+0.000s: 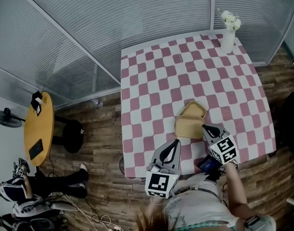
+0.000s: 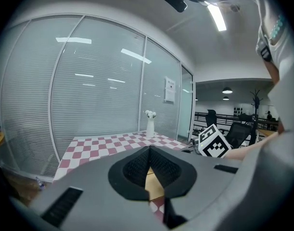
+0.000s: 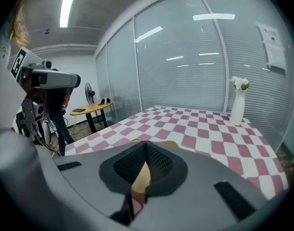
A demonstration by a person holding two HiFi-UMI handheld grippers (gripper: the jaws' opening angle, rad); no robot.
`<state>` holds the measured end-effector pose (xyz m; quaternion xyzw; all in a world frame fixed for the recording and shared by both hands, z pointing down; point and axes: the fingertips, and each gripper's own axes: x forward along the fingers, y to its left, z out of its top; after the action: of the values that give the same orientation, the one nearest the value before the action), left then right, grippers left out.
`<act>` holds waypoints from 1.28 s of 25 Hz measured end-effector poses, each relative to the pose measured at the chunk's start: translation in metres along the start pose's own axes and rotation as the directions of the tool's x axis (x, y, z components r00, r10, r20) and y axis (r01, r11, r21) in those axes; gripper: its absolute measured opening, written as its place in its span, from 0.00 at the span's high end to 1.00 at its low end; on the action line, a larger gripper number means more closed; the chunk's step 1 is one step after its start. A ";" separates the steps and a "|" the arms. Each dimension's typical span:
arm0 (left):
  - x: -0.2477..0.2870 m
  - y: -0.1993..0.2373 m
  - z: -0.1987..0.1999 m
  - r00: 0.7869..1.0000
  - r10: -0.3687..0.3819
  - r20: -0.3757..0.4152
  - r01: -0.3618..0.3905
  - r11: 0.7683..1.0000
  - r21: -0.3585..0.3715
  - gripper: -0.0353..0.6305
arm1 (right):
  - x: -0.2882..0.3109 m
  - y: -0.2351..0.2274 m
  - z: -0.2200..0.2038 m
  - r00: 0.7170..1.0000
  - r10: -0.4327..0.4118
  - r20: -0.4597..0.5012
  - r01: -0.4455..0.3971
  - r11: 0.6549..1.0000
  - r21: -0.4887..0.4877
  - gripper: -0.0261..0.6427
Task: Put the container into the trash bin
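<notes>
We look down on a tabletop (image 1: 151,81) under a pink-and-white checked cloth, set in a corner of glass walls (image 1: 113,23) with closed blinds. A white vase (image 1: 228,40) of flowers stands at its far corner. The floor (image 1: 103,143) is dark wood planks. To our left stand a round wooden side table (image 1: 39,129) and a fan (image 1: 6,118). A strip light (image 2: 216,16) glows overhead.

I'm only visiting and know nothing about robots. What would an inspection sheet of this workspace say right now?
Surface: table under a pink-and-white checked cloth.
Job's things: tan container, lid open, near the front edge; no trash bin made out.
Clutter: white vase with flowers at the far corner.
Grippers: left gripper and right gripper both shut, empty, close to the container.
Cables: loose cables on the wooden floor.
Surroundings: glass wall with blinds, round wooden table, fan, seated person.
</notes>
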<state>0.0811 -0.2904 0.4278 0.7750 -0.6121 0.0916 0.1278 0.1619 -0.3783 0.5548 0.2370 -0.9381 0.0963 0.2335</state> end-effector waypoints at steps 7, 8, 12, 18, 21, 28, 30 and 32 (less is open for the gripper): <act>-0.003 0.009 -0.003 0.999 0.040 -0.008 -0.040 0.999 -0.003 0.94 | 0.023 -0.020 -0.040 0.993 0.036 -0.111 -0.032 0.999 0.040 0.93; -0.004 0.010 -0.005 0.999 0.048 -0.009 -0.048 0.999 -0.003 0.94 | 0.025 -0.023 -0.045 0.992 0.040 -0.120 -0.033 0.998 0.055 0.89; -0.009 0.013 -0.011 0.997 0.076 -0.028 -0.077 0.997 -0.018 0.94 | 0.035 -0.028 -0.067 0.986 0.075 -0.149 -0.052 0.987 0.153 0.67; -0.014 0.016 -0.016 0.994 0.102 -0.039 -0.103 0.994 -0.023 0.94 | 0.054 -0.033 -0.093 0.972 0.181 -0.151 -0.122 0.934 0.337 0.55; -0.017 0.019 -0.016 0.993 0.109 -0.041 -0.110 0.994 -0.025 0.94 | 0.063 -0.033 -0.099 0.965 0.236 -0.115 -0.165 0.886 0.433 0.53; -0.022 0.027 -0.018 0.989 0.137 -0.051 -0.139 0.990 -0.033 0.94 | 0.073 -0.036 -0.107 0.954 0.297 -0.032 -0.224 0.781 0.583 0.53; -0.022 0.028 -0.018 0.989 0.137 -0.052 -0.139 0.990 -0.036 0.94 | 0.074 -0.037 -0.109 0.954 0.296 -0.037 -0.219 0.781 0.585 0.53; -0.021 0.028 -0.018 0.990 0.134 -0.052 -0.136 0.990 -0.037 0.94 | 0.074 -0.037 -0.108 0.955 0.295 -0.034 -0.220 0.780 0.586 0.59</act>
<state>0.0498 -0.2715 0.4412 0.7266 -0.6614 0.1067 0.1522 0.1644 -0.4083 0.6872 0.1592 -0.8719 0.4208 0.1933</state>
